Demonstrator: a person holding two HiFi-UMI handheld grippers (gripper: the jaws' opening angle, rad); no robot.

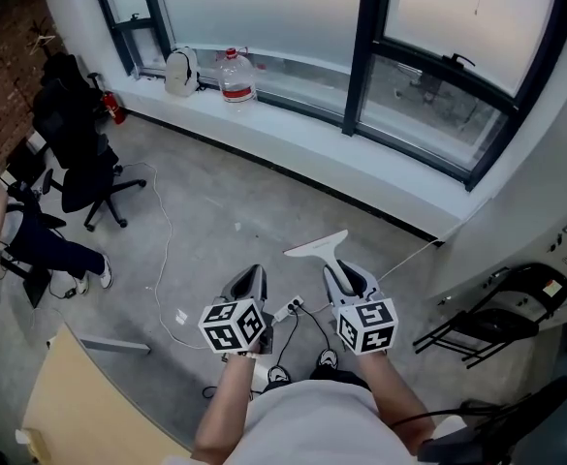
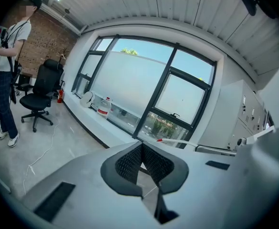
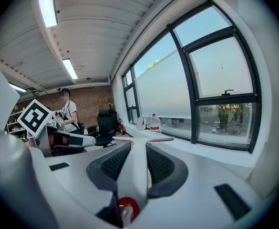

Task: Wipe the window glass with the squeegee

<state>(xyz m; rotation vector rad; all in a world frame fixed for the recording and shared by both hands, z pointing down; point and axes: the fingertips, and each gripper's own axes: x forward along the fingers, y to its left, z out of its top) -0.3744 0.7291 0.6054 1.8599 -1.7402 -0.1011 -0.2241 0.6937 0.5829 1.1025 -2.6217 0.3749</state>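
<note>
The right gripper (image 3: 135,151) squeezes the squeegee (image 1: 319,247); only its view shows the red handle end (image 3: 128,206). The left gripper (image 2: 141,151) is closed, empty.

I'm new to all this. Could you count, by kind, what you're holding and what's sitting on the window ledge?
Tools: 2 (left tool with nothing in it, right tool)
Squeegee: 1, clamped in the right tool
Water jug: 1, on the ledge
White bag: 1, on the ledge
Total: 5
</note>
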